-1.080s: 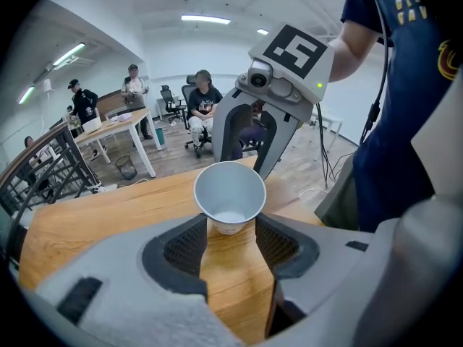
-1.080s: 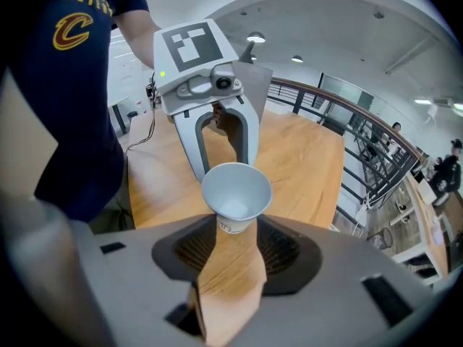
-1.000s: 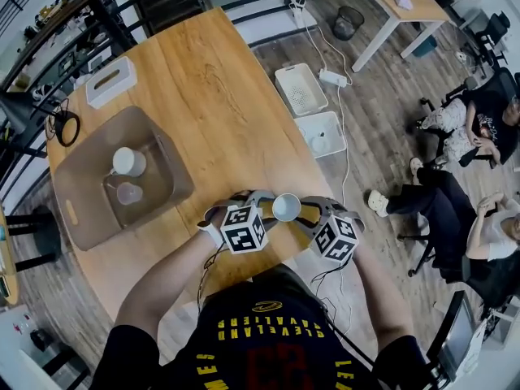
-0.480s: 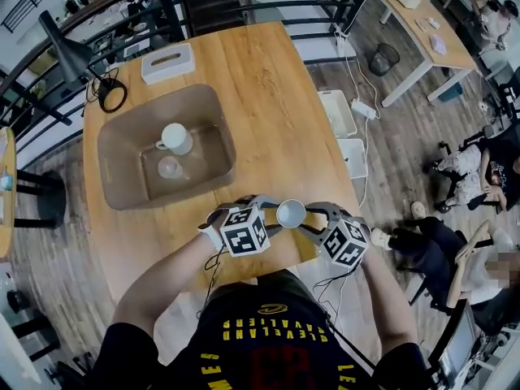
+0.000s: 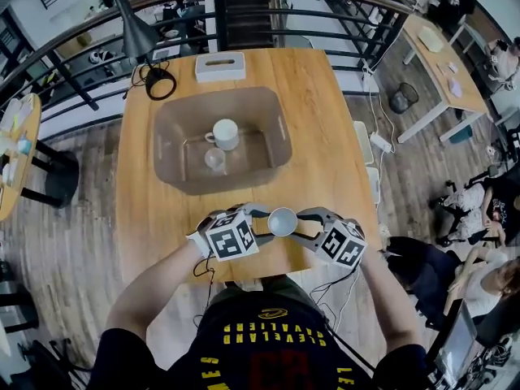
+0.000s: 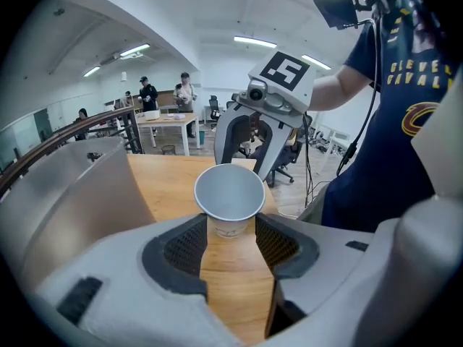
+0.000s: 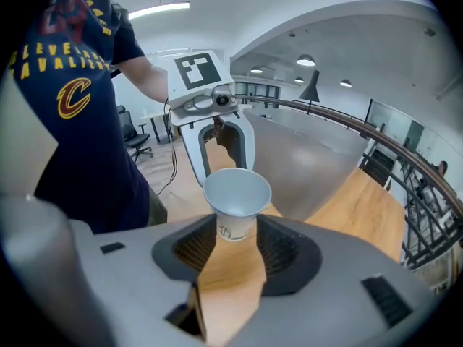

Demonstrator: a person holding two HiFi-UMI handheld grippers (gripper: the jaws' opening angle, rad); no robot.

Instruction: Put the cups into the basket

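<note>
At the far left corner of the light wooden counter (image 5: 325,145) stood a black desk lamp (image 5: 134,27) with a coil of black cable (image 5: 160,82) beside its base. Just right of the coil, against the far edge, sat a white tissue box (image 5: 219,66).

In the middle of the counter, nearer to you than the tissue box, was the translucent grey-brown plastic basket (image 5: 169,149). A white ceramic mug (image 5: 225,133) stood upright inside it, and a small clear cup (image 5: 214,159) sat just in front of the mug. Both rested on the basket floor.

Near the counter's front edge, close to your body, you held both tools facing each other. Your left gripper (image 5: 263,218) reached in from the left, its jaws narrowed around the lower part of a white paper cup (image 5: 282,221), the pads pressing on its sides. Your right gripper (image 5: 301,219) came in from the right and clamped the same paper cup in the same way. The cup was upright with its open mouth up, above the bare wood, well short of the basket and outside it.

On the floor to the far right, seated people (image 5: 479,210) were visible.
</note>
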